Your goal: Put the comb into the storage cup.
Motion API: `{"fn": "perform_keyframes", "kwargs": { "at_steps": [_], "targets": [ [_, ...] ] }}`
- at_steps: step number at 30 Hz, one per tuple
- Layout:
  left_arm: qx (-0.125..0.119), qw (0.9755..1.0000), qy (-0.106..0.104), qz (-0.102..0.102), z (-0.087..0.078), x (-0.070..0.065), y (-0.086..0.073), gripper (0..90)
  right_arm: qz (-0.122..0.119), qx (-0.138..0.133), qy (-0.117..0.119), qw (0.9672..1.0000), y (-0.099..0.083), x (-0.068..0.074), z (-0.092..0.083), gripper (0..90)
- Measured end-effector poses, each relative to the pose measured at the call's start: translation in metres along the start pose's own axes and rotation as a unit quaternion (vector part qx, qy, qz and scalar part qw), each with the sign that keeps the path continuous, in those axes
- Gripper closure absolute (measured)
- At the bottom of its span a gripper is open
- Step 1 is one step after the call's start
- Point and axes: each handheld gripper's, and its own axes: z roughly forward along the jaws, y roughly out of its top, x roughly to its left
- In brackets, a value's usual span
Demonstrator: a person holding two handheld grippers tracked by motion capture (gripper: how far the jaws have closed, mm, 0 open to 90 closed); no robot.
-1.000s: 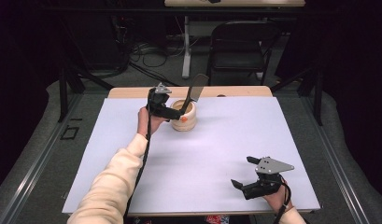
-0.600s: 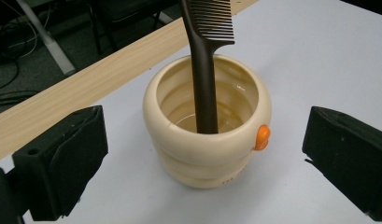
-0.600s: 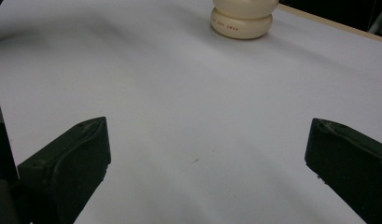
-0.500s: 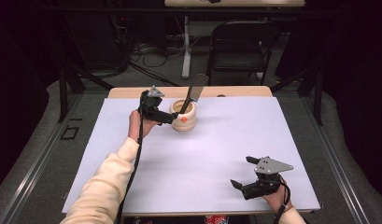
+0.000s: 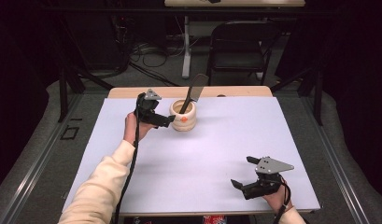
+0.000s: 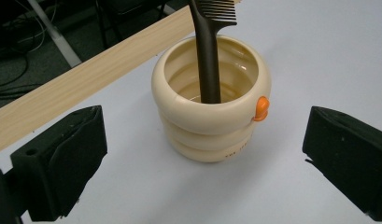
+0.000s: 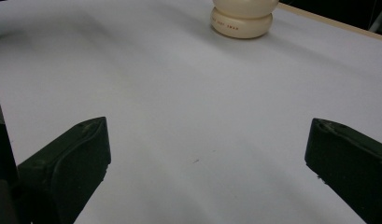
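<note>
A cream ribbed cup (image 5: 183,117) with a small orange tab stands near the table's far edge. A dark comb (image 5: 193,89) stands in it, handle down, teeth up, leaning to the right. My left gripper (image 5: 163,116) hovers just left of the cup, open and apart from it. In the left gripper view the cup (image 6: 212,116) and comb (image 6: 208,46) sit ahead between the wide-spread jaws of that gripper (image 6: 205,142). My right gripper (image 5: 243,171) rests open near the front right of the table. Its own view shows the open right gripper (image 7: 207,149) and the cup's base (image 7: 242,21) far ahead.
A white sheet (image 5: 212,154) covers the table, with a wooden strip (image 5: 235,92) bare along the far edge. Beyond the table stand a dark folding chair (image 5: 237,46) and cables on the floor (image 5: 146,51).
My left gripper has drawn back to the left, away from the cup's rim. The comb stays in the cup. The right gripper has not moved.
</note>
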Motion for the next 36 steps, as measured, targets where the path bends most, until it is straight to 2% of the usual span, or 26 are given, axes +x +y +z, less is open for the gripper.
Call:
{"fn": "perform_keyframes", "kwargs": {
  "at_steps": [4,14,24,36],
  "targets": [
    [-0.005,1.0000,-0.001,-0.002,-0.004,-0.001,-0.002,0.0,-0.003,0.000,0.002,1.0000,0.000,0.001,0.001,0.0],
    [0.007,1.0000,0.006,0.001,-0.014,-0.003,-0.010,0.0,-0.003,0.001,0.003,1.0000,0.000,0.002,0.001,0.0],
    [0.015,0.9995,0.026,-0.004,-0.030,0.003,-0.027,0.0,-0.005,0.001,0.002,1.0000,0.000,0.002,0.000,0.0],
    [0.020,0.9993,0.030,-0.011,-0.045,0.002,-0.053,0.0,-0.005,0.005,0.001,1.0000,0.000,0.003,0.001,0.0]
  ]
}}
